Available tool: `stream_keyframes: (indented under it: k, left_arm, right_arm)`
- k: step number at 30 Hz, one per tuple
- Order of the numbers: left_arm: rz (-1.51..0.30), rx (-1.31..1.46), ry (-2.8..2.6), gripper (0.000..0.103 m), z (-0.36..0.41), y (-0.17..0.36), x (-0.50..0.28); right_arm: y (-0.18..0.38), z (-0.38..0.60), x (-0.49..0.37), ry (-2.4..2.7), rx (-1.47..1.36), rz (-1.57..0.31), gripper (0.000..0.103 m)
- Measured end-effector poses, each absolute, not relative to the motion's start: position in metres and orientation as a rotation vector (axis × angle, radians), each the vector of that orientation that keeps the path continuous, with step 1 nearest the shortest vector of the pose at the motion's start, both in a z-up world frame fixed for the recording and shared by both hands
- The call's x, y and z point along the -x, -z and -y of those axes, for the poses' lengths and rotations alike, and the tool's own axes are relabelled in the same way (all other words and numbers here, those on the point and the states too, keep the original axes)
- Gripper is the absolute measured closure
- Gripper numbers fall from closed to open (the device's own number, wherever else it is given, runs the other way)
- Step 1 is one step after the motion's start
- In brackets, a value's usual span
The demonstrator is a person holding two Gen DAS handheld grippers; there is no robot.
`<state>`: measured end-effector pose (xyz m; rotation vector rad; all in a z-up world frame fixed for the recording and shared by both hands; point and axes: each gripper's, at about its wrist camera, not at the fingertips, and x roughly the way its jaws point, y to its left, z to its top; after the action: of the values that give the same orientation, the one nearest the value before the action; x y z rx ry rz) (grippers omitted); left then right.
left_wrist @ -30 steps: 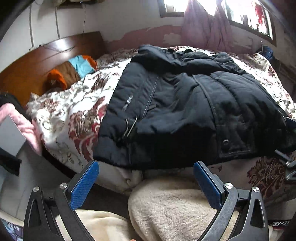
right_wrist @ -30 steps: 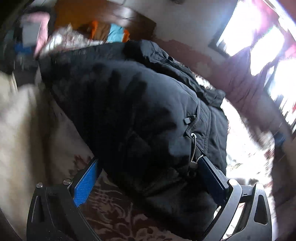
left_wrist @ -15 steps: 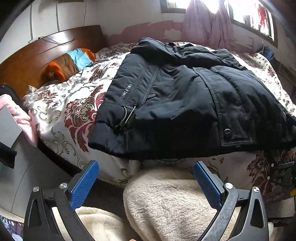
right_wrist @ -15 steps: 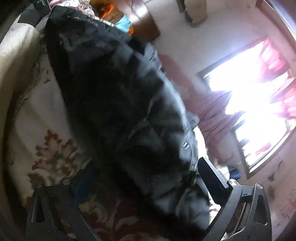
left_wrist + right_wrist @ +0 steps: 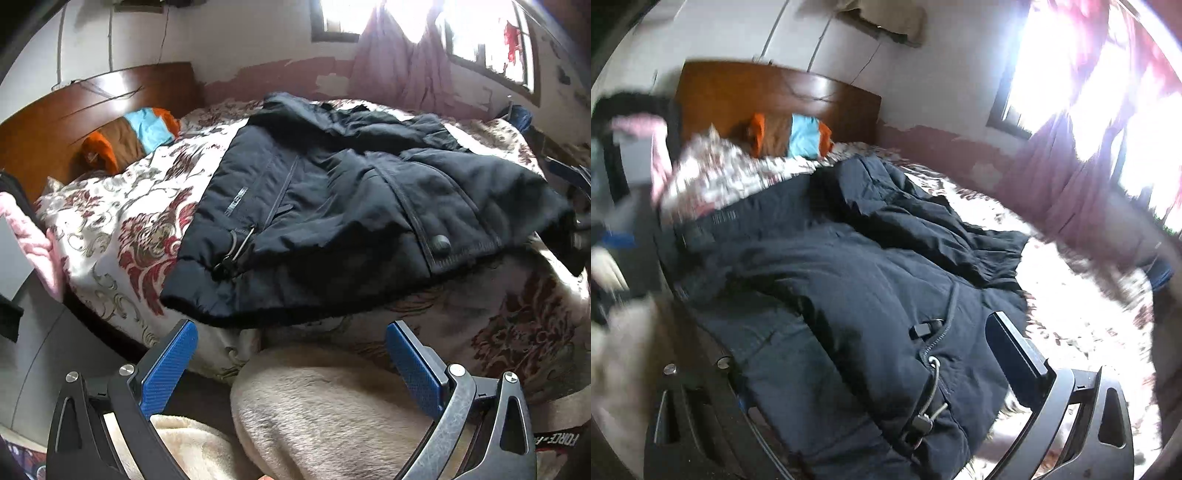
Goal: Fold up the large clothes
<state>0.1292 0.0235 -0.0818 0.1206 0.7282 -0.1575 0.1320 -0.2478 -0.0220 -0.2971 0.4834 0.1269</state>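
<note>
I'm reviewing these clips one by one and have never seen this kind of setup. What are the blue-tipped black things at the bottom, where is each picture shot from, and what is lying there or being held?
There is no robot here. A person holds one pair of tongs in each hand, and a wide-angle camera on each looks forward along its two fingers.

The left view shows the left tongs open and empty, hovering short of the bed edge over a beige fleece blanket. A black padded jacket lies spread on the floral bedspread, with a wooden headboard behind.

The right view is blurred. The right tongs have the jacket's hem lying between their wide-apart fingers; the left finger is mostly covered by the cloth. They are not clamped on it.

The orange, brown and blue pillow rests by the headboard.
</note>
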Motion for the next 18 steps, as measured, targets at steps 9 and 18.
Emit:
stream_keyframes:
  k: [9, 18]
  left_arm:
    - [-0.681, -0.328, 0.124, 0.001, 0.008, 0.079, -0.139]
    - [-0.735, -0.32, -0.04, 0.013, -0.007, 0.094, -0.194]
  right_arm:
    - [0.0, 0.263, -0.171, -0.221, 0.175, -0.476, 0.002]
    - [0.009, 0.273, -0.17, -0.234, 0.13, -0.482, 0.002]
